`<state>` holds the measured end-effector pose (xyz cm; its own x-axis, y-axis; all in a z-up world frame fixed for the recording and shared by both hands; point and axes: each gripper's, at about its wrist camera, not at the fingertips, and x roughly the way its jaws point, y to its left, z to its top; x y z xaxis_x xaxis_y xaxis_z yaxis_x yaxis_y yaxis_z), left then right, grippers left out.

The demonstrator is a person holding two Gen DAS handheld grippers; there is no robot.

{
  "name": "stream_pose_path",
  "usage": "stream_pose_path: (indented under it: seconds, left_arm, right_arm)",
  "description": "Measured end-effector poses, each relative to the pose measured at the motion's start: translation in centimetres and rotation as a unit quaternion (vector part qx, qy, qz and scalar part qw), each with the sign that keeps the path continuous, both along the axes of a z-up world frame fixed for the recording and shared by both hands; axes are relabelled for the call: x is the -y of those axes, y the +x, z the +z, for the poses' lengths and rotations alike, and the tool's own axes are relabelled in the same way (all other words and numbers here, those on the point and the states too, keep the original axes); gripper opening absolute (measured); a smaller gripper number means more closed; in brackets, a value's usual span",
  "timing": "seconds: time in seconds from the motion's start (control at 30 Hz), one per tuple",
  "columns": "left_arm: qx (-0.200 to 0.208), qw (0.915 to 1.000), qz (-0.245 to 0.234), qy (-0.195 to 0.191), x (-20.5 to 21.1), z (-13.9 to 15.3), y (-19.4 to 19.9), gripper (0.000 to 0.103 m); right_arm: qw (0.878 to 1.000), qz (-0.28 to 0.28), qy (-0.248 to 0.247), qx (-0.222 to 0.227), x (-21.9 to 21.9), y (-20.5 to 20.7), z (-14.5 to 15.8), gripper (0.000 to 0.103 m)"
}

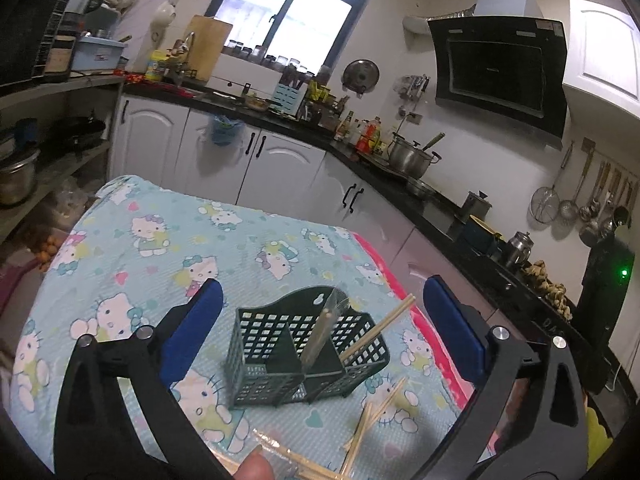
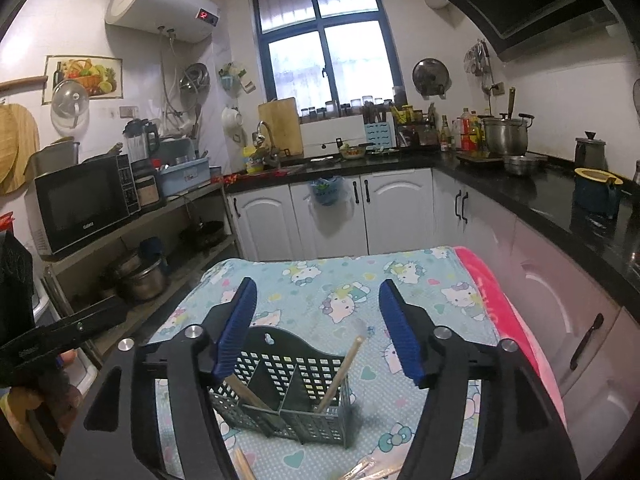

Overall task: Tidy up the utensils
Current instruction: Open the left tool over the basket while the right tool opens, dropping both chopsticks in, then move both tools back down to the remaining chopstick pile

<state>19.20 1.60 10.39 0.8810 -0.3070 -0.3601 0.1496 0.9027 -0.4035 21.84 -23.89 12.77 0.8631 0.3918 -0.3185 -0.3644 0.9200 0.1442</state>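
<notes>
A dark green slotted utensil caddy (image 1: 308, 354) (image 2: 280, 396) stands on the cartoon-cat tablecloth (image 1: 168, 248). Two pairs of wooden chopsticks (image 1: 374, 332) lean in its compartments, one in a clear wrapper (image 1: 324, 332). In the right wrist view one pair (image 2: 344, 372) leans at the right and another (image 2: 244, 392) at the left. More loose chopsticks (image 1: 372, 420) lie on the cloth in front of the caddy. My left gripper (image 1: 324, 292) is open wide above the caddy, pads touching nothing. My right gripper (image 2: 318, 292) is also open, over the caddy, and holds nothing.
White cabinets (image 2: 400, 208) and a black countertop (image 1: 460, 220) with pots and bottles run behind and to the right of the table. A shelf with a microwave (image 2: 84, 204) stands at the left. A pink cloth edge (image 2: 504, 308) marks the table's right side. A fingertip (image 1: 254, 468) shows at the bottom.
</notes>
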Motion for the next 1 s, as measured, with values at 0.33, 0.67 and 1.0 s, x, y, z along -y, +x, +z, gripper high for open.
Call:
stream_pose_path:
  seconds: [0.33,0.67,1.0]
  left_arm:
    - [-0.016,0.9998,0.011,-0.005,-1.0,-1.1,-1.6,0.092]
    - [-0.034,0.9992,0.020,-0.013,-2.1,-2.5,-3.4,0.092]
    - [-0.051,0.9981,0.032,-0.016,-3.1,-4.0,-5.1,0.092]
  right_arm:
    - [1.000,0.010,-0.014,0.006,0.1,-2.3,-0.3,0.070]
    - [0.999,0.027,-0.030,-0.004,-0.4,-4.6,-1.8,0.072]
    - [0.998,0.041,-0.038,-0.025,-0.7,-5.9,-3.4,0.072]
